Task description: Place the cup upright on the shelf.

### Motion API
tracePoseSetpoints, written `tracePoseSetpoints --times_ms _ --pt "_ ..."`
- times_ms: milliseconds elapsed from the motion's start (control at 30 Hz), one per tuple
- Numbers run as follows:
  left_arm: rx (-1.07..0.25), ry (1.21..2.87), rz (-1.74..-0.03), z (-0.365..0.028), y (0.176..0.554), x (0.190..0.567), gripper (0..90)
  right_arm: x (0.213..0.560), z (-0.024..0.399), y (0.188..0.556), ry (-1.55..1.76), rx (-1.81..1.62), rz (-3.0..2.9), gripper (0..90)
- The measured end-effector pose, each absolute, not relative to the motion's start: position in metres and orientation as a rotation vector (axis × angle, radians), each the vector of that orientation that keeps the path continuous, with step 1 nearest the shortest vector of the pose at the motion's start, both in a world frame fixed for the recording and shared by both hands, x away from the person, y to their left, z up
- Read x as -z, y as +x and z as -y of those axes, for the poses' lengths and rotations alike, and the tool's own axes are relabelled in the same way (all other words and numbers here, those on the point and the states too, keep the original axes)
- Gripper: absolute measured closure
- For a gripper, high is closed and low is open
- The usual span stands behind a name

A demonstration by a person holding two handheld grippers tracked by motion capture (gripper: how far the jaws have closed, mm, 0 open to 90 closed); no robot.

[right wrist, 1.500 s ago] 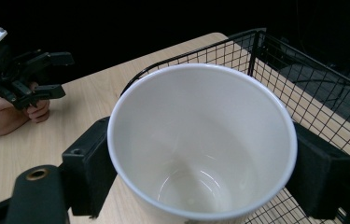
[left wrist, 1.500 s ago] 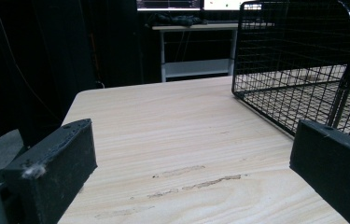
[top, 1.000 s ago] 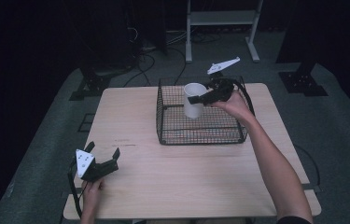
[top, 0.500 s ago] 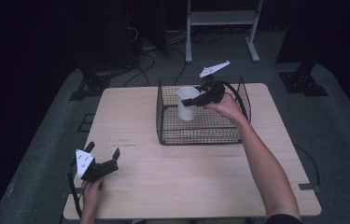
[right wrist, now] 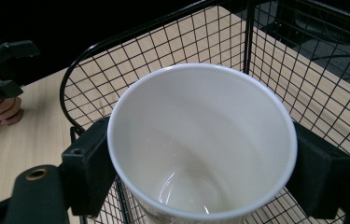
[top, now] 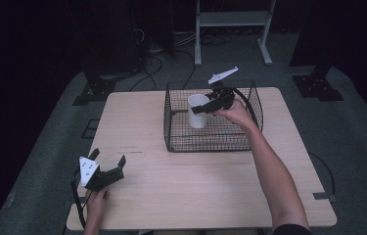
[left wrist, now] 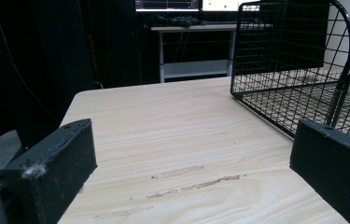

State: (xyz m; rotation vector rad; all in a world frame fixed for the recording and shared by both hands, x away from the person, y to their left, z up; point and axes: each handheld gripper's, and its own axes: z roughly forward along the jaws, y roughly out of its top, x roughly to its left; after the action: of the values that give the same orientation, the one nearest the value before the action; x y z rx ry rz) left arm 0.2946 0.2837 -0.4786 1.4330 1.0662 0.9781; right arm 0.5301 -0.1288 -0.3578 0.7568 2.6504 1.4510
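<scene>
The right claw [top: 201,108] is clamped on a white cup [top: 198,110], one black jaw pressed against each side of it just below the rim, and it holds the cup upright inside the wire basket [top: 214,142] at the far side of the wooden table [top: 210,191]. From the right gripper view I look straight down into the cup [right wrist: 200,140] — it is empty, glossy white inside, with the basket's black mesh [right wrist: 303,70] around and beneath it. Whether the cup's base touches the basket floor I cannot tell. The person's right hand [top: 235,113] reaches over the basket's near right part, forearm stretched across the table. The left claw [top: 106,166] sits low at the near left corner of the table, well apart from the basket, its jaws spread wide with nothing between them — in the left gripper view only bare tabletop [left wrist: 172,135] lies between the two black pads, and the basket [left wrist: 284,70] stands off to the right. The left hand [top: 95,201] grips that claw from below the table edge.
</scene>
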Motion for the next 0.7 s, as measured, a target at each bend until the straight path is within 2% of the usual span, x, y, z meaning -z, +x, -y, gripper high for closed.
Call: tracePoseSetpoints --times_ms 700 --pt "-0.977 1.433 -1.066 -0.284 0.294 0.479 0.0 0.384 0.128 0.54 0.817 -1.363 -2.685 19.2"
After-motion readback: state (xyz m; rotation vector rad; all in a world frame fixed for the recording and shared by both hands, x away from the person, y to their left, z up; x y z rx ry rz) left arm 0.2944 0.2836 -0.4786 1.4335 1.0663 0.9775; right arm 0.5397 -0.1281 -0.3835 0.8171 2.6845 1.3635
